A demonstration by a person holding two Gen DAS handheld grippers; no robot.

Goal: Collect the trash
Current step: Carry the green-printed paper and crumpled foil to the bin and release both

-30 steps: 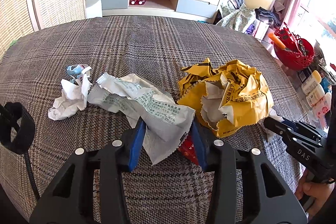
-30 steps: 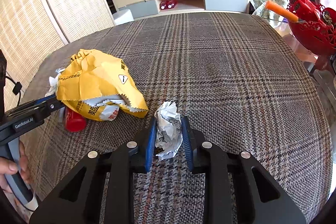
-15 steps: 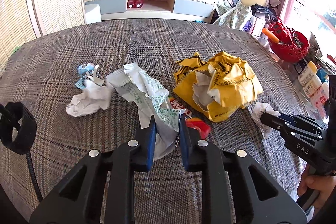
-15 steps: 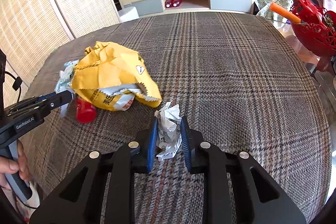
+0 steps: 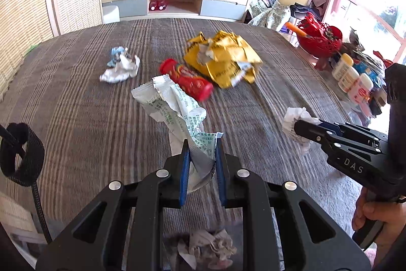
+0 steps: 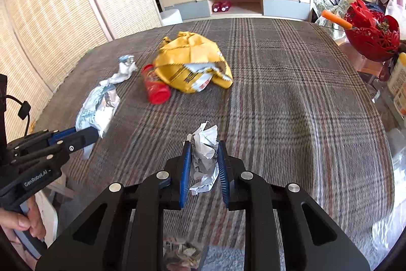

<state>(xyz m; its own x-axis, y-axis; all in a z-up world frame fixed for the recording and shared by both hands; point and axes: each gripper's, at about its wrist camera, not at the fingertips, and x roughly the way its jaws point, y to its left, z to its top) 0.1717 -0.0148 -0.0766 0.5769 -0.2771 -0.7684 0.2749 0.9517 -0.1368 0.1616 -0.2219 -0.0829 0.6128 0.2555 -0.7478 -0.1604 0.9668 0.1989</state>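
The white printed wrapper [image 5: 177, 116] is pinched by the left gripper [image 5: 201, 169], the crumpled paper ball [image 6: 205, 151] by the right gripper [image 6: 204, 169]; both grips should be kept firm until the bin of crumpled trash [image 5: 205, 249] beyond the table's near edge is below.

Your frames are bright with daylight from the window [image 5: 375, 4], which glares white. The plaid surface [image 6: 291, 98] smears with motion blur, and fisheye bending darkens every corner.

The red tube [image 6: 154, 85] lies partly hidden under the yellow bag [image 6: 192, 62] (both motion-blurred).
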